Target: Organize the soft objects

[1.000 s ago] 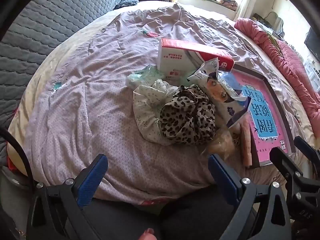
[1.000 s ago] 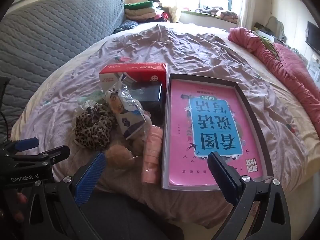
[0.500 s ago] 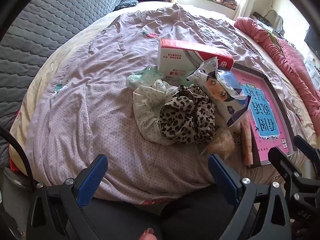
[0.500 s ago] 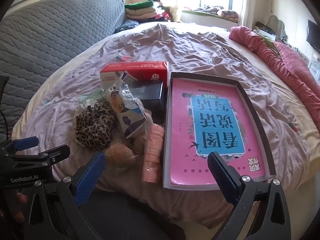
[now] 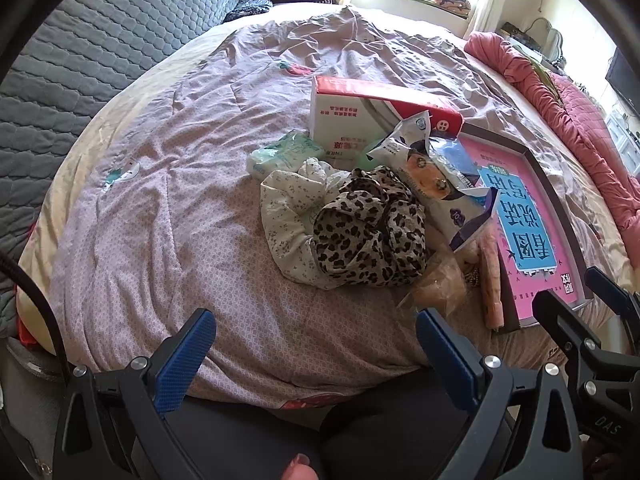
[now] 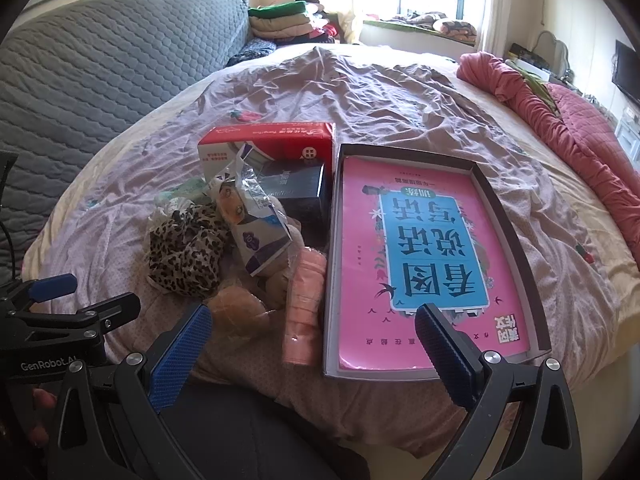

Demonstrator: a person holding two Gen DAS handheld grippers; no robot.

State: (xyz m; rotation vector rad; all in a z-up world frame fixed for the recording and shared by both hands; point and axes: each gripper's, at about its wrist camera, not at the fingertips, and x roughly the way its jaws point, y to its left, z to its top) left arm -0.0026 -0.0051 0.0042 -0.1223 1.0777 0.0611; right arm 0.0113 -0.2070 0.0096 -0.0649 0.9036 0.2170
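One leopard cloth (image 5: 370,236) lies bunched near the bed's (image 5: 180,200) near edge, resting on one white floral cloth (image 5: 290,216) that spreads out to its left. Touching the leopard cloth on the right is one crinkled snack bag (image 5: 444,184), and behind the floral cloth sits one pale green packet (image 5: 284,152). In front of the bag, toward the near edge, lie one clear bag of something tan (image 6: 238,312) and one pink roll (image 6: 304,308), side by side. The roll lies along the left wall of one shallow tray (image 6: 516,248), which holds one pink book (image 6: 424,256) with a blue panel. Behind the pile stand two boxes: one red-and-white box (image 6: 272,144) and, just in front of it, one dark box (image 6: 300,192). One pink quilt (image 6: 568,128) is heaped along the bed's right edge, and a stack of folded clothes (image 6: 284,20) sits at the far corner. The left gripper (image 5: 316,348) and the right gripper (image 6: 312,344) both hover off the near edge, each with jaws spread wide and nothing between them.
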